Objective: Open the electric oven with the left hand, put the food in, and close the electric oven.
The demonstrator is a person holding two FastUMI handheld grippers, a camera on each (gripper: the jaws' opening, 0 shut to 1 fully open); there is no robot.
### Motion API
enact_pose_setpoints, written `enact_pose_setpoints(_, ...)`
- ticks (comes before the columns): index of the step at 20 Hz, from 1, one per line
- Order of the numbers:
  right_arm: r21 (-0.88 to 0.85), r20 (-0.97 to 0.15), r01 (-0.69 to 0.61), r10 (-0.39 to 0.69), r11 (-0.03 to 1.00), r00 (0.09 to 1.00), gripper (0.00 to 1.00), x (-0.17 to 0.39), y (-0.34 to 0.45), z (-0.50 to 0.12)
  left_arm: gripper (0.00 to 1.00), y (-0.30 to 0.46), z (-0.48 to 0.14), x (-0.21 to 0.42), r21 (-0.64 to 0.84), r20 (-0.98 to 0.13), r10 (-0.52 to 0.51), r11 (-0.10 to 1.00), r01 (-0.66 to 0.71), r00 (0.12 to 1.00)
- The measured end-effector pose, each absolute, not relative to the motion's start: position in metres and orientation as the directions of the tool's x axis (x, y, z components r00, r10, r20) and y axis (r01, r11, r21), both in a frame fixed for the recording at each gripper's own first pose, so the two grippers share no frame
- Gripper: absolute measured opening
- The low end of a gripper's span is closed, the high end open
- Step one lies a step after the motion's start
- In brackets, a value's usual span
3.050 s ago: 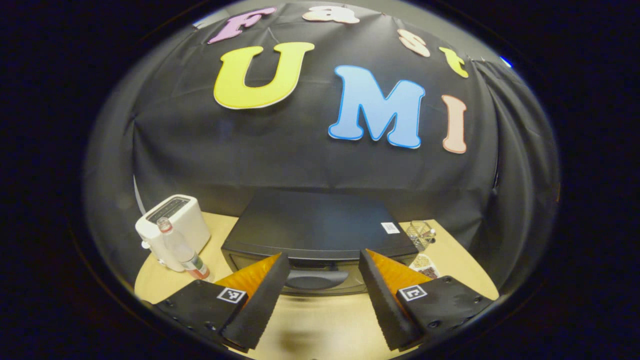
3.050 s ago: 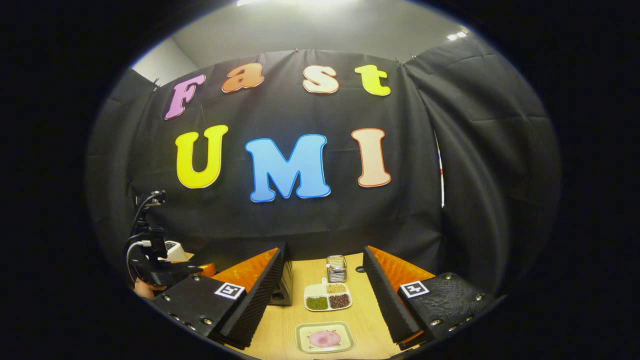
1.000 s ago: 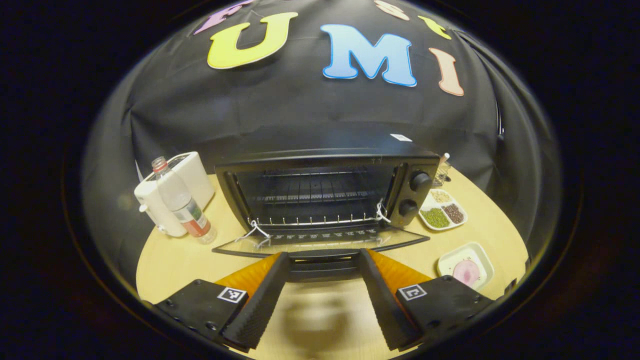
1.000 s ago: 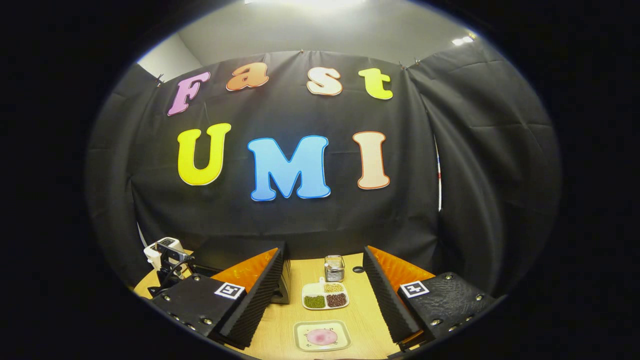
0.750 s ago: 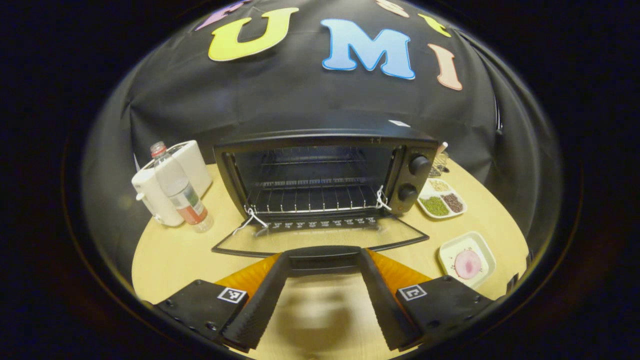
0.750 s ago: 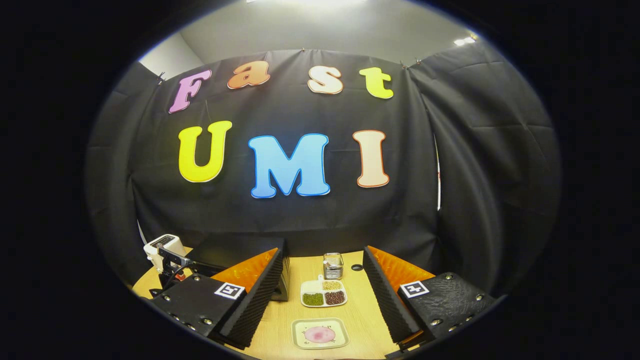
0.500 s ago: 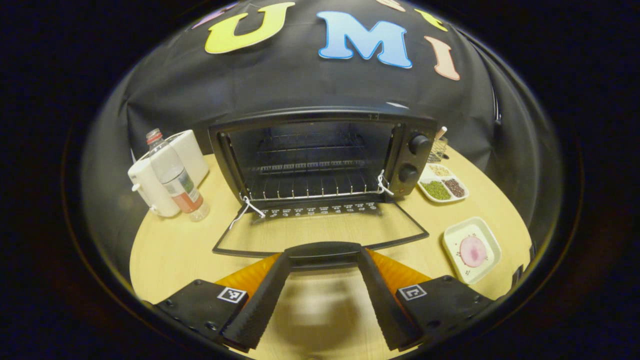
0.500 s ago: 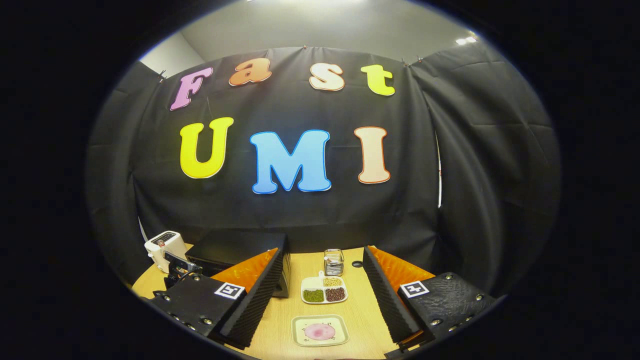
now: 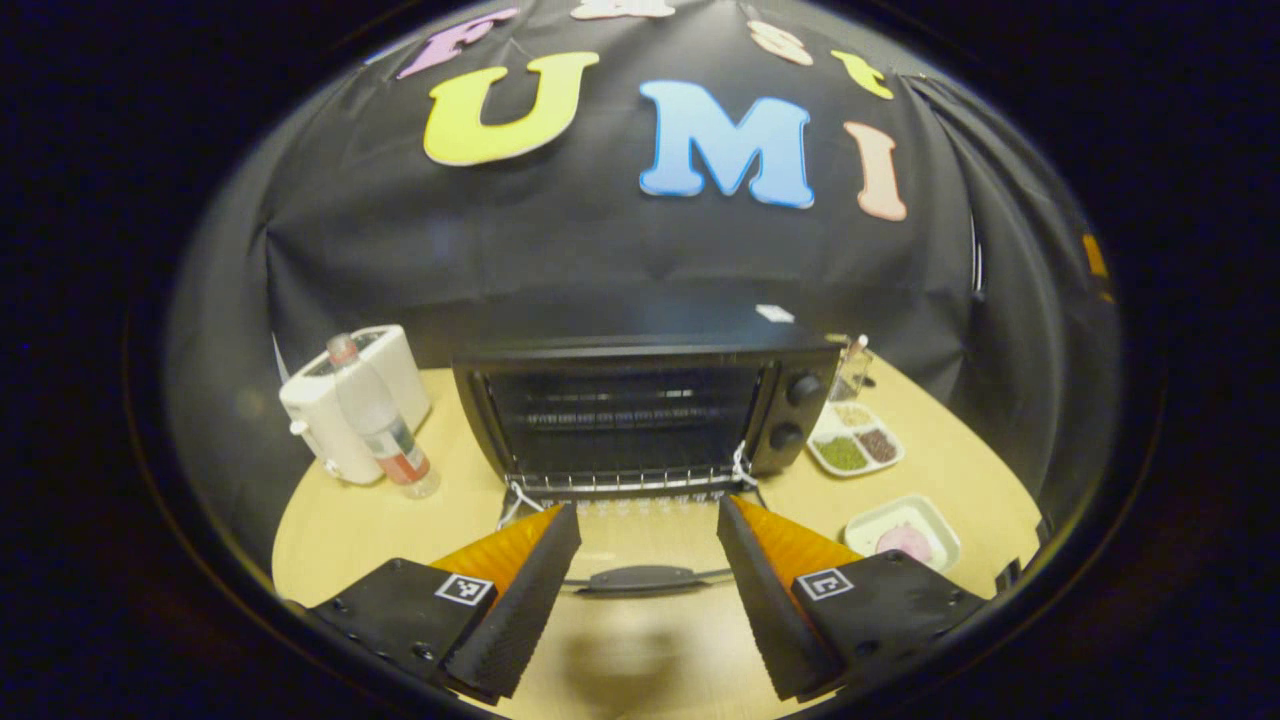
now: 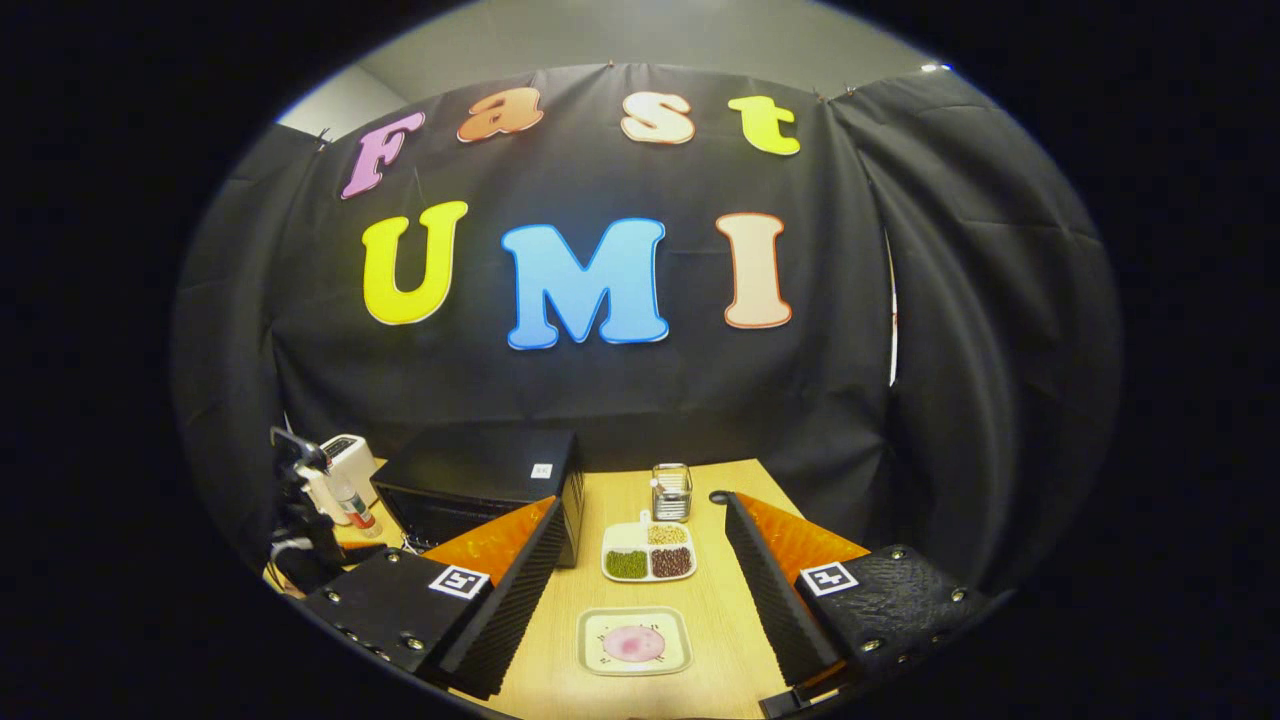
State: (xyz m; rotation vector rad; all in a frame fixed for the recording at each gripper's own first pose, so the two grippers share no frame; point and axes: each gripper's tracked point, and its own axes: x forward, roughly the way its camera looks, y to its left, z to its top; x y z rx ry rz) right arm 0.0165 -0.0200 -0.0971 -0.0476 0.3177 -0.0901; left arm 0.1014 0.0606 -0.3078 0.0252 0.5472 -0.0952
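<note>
With oven door (image 9: 640,545) down | left tongs (image 9: 640,590) agape | right tongs (image 10: 640,600) agape above food (image 10: 634,643)

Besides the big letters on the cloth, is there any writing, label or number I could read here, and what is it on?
White sticker on top of the electric oven: too small to read.
Label on the water bottle: blurred, unreadable.
Square markers on the left tool: black-and-white patterns, no words.
</note>
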Motion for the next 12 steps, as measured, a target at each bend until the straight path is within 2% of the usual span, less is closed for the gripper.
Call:
enact_pose_setpoints(3,0.019,-0.411,0.056,-0.043,0.998,0.91,0.98,0.021,-0.027,-0.124,0.91,0.062,-0.229,0.106,-0.039,-0.388,-0.088,0.996,0.079,0.917)
enact_pose_setpoints(4,0.031,-0.438,0.055,-0.036,0.998,0.898,0.98,0.022,-0.032,-0.133,0.94,0.064,-0.202,0.105,-0.048,-0.341,-0.083,0.996,0.07,0.936)
enact_pose_setpoints(8,0.071,-0.52,0.075,-0.027,0.995,0.854,0.97,0.027,-0.051,-0.166,0.91,0.081,-0.103,0.096,-0.09,-0.166,-0.051,0.995,0.037,0.985)
enact_pose_setpoints(10,0.095,-0.55,0.083,-0.017,0.992,0.835,0.94,0.029,-0.058,-0.181,0.94,0.093,-0.064,0.089,-0.089,-0.104,-0.025,0.996,0.016,0.994)
enact_pose_setpoints(12,0.108,-0.585,0.085,-0.006,0.99,0.811,0.98,0.034,-0.064,-0.198,0.96,0.103,-0.04,0.082,-0.089,-0.068,-0.008,0.996,0.002,0.998)
